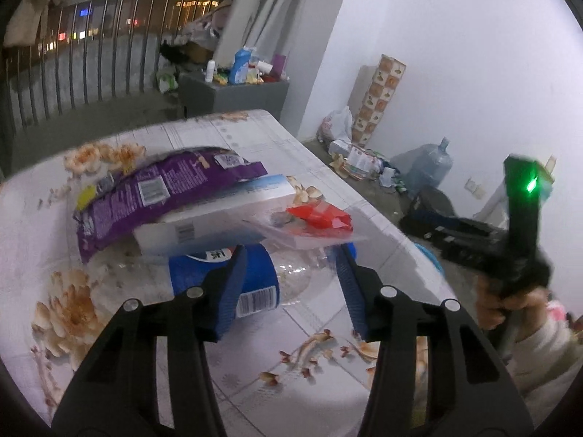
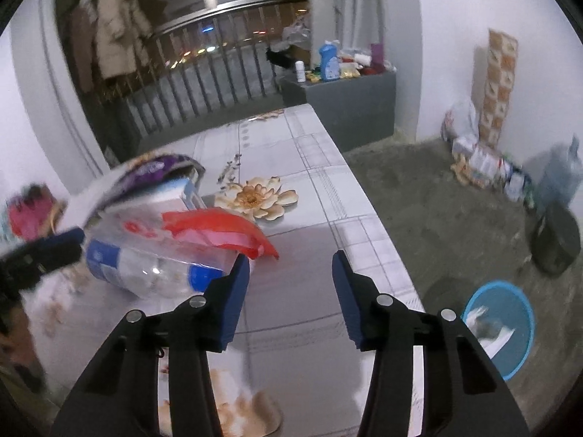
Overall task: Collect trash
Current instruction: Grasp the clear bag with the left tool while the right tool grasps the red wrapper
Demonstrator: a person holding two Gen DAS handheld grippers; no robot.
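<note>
Between the blue pads of the left claw (image 1: 289, 284) a clear plastic bottle (image 1: 255, 276) with a blue label is seen lying on its side on the tabletop (image 1: 255, 138); the jaws stand apart around it, and whether the pads already press on it cannot be told. Across the bottle a white carton (image 1: 218, 211) is stacked, a purple snack bag (image 1: 153, 189) is laid over the carton, and a red and clear wrapper (image 1: 317, 218) is draped on the near end.

The right claw (image 2: 291, 291) is held released over bare tabletop just beside the bottle's blue cap end, with nothing between its pads. A blue basin (image 2: 503, 324) holding some paper is seen on the floor past the tabletop's edge, probably meant for the trash.

If the bottle is lifted alone, the carton, bag and wrapper are likely to be tipped off and scattered. The thin, round bottle may be squashed or squirted sideways out of the pads. The loose wrapper may be dragged over the edge.

Barcodes are visible on the bottle label, the carton and the bag, and white characters on the blue label, but no writing or brand can be read.
</note>
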